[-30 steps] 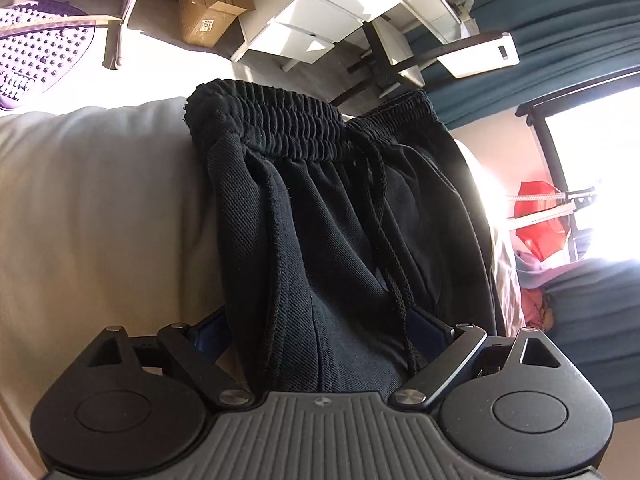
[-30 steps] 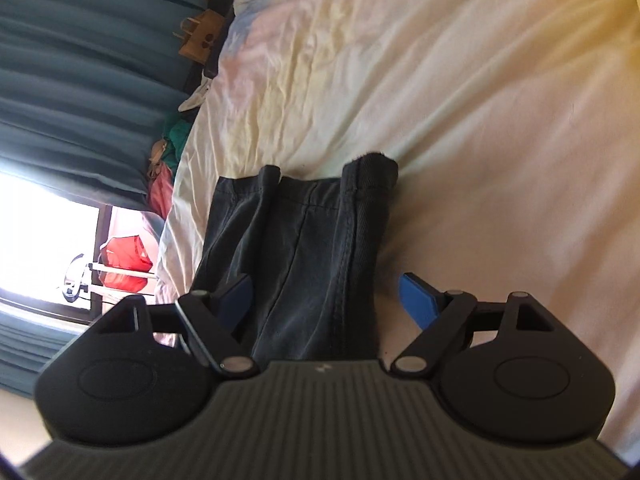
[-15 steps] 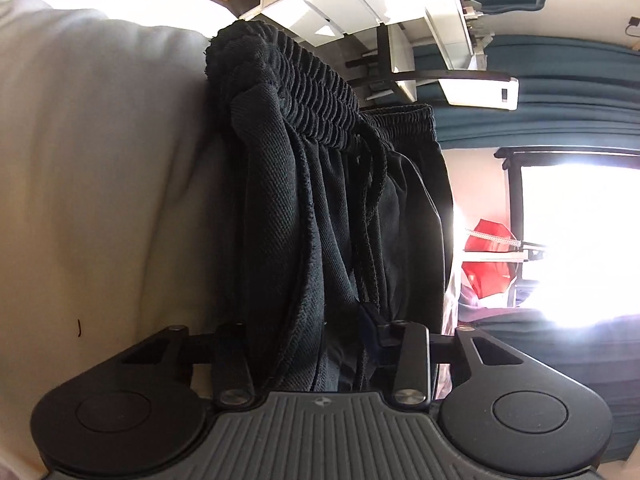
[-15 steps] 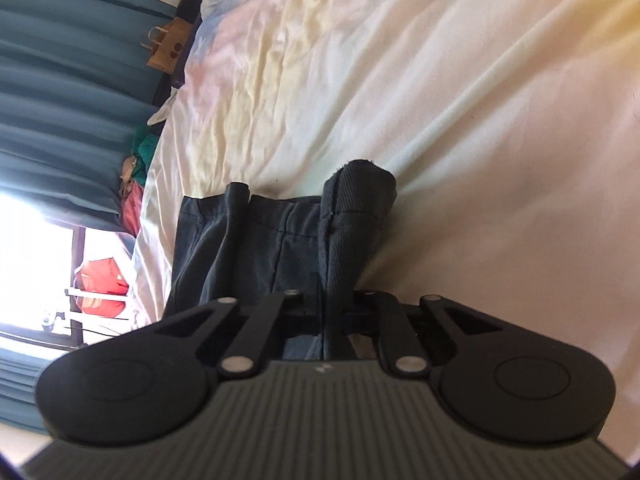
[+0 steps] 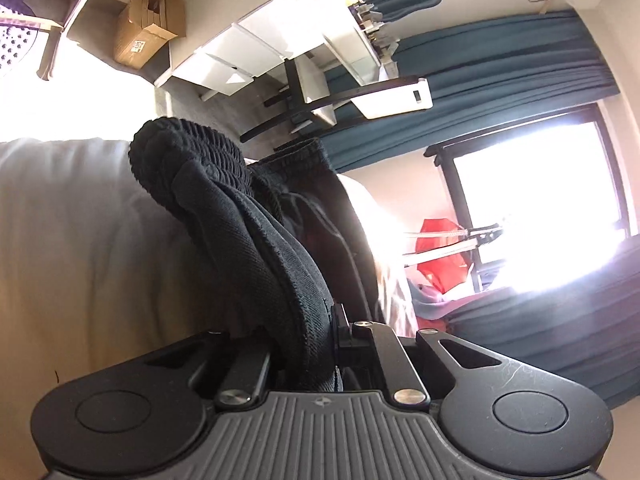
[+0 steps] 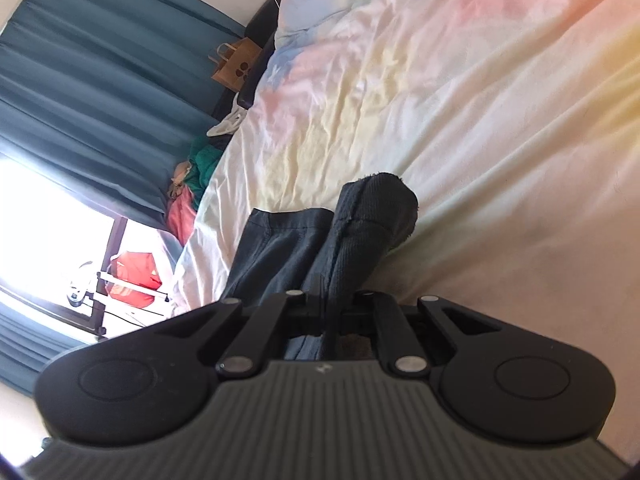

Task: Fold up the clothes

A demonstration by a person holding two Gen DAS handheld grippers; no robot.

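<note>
Black drawstring shorts [image 5: 248, 216] lie on the pale bed sheet [image 5: 80, 240]. In the left wrist view their ribbed waistband [image 5: 188, 160] is at the far end, bunched and raised off the sheet. My left gripper [image 5: 316, 344] is closing tight on a thick fold of the shorts, and the pads press on it. In the right wrist view the hem end of the shorts [image 6: 372, 208] stands up from the sheet [image 6: 500, 140]. My right gripper [image 6: 332, 312] is shut on a narrow fold of that fabric.
Beyond the bed's edge are a cardboard box [image 5: 146, 28], white drawers [image 5: 240, 52] and a dark-legged chair [image 5: 316, 96]. Teal curtains [image 5: 500, 60] frame a bright window [image 5: 540, 184]. A pillow [image 6: 340, 0], a paper bag [image 6: 236, 66] and a clothes pile [image 6: 196, 172] are near the bed's head.
Both grippers went from wide open around the shorts to shut on bunched fabric. Both have risen, pulling the gripped folds up off the sheet.
</note>
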